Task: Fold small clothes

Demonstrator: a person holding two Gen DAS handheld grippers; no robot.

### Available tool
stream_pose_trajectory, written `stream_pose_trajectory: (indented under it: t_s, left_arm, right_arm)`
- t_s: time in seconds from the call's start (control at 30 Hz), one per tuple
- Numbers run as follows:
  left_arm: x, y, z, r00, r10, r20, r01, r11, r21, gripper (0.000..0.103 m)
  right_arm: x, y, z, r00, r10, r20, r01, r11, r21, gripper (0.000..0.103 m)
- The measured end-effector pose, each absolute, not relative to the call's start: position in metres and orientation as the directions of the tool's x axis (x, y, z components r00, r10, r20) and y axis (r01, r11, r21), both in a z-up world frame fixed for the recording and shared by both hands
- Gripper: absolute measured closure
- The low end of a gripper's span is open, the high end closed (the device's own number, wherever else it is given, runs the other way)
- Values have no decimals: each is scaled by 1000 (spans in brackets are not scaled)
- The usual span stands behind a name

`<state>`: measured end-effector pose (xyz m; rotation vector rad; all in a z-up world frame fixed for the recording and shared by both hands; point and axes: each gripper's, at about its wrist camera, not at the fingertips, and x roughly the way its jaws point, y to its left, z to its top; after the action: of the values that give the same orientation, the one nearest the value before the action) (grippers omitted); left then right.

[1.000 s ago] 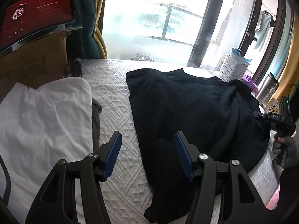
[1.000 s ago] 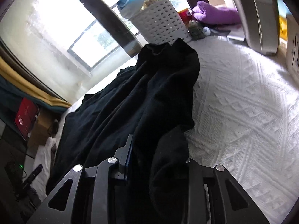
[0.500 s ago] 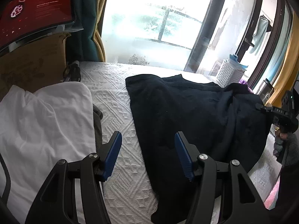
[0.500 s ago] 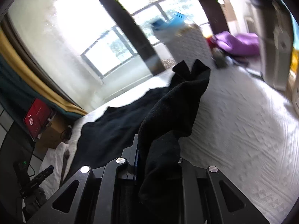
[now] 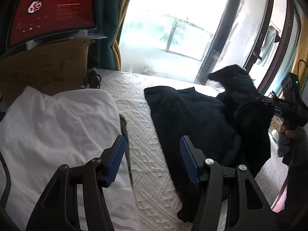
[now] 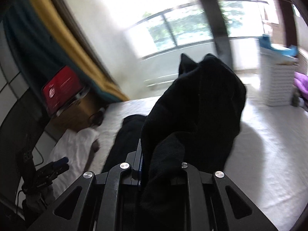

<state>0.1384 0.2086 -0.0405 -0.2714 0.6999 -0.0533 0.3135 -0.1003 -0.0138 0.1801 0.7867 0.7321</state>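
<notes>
A big soft black cloth garment [image 5: 192,119] lies spread on the bed, and one side of it is up in the air. The right gripper [image 6: 159,165] has its two fingers squeezed tight on a bunched edge of that black cloth, and the jaws have just been closing on it, so the fabric stands in a dark hump in front of its camera. From the other side you can see the lifted flap hanging over the rest of the garment, with a person's hand in a grey glove [image 5: 288,138] holding the tool. The left gripper [image 5: 152,159] has its blue-padded fingers apart with nothing between them, hanging over the bare strip of bed beside the near edge of the garment. This looks like the first fold, with one side being carried across the middle. Next, the lifted side probably needs to be laid down flat on the far half, and the free gripper may need to pin the cloth so it does not slide. The bed has a white quilted cover with a bumpy diamond pattern [image 5: 138,115]. A white crumpled pillow [image 5: 57,127] lies to one side, below a brown cardboard box [image 5: 44,67] with a glowing red screen [image 5: 52,17] on top. Behind is a bright window with yellow and green curtains. A white slatted basket [image 6: 277,84] stands near it, though that view is blurry, so I can't tell what is inside.
</notes>
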Motion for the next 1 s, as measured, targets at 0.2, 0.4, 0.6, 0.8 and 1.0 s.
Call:
stream_pose_trajectory:
  t_s: [0.2, 0.4, 0.6, 0.8, 1.0]
  left_arm:
    - [130, 222, -39, 775, -140, -616, -47, 960, -278, 44]
    - [123, 231, -40, 779, -142, -611, -50, 957, -286, 44]
    - [121, 234, -42, 777, -145, -612, -55, 954, -295, 44]
    - [124, 232, -39, 777, -139, -613, -57, 956, -289, 44]
    - [127, 223, -29, 784, -113, -610, -59, 965, -254, 44]
  right_arm:
    - [311, -24, -24, 379, 694, -612, -608, 685, 400, 86]
    - [300, 41, -41, 258, 703, -662, -684, 617, 389, 94]
    - [289, 57, -52, 219, 681, -699, -701, 608, 372, 94]
    - [268, 55, -57, 152, 662, -734, -744, 566, 355, 93]
    - [243, 54, -68, 99, 684, -723, -792, 494, 358, 28]
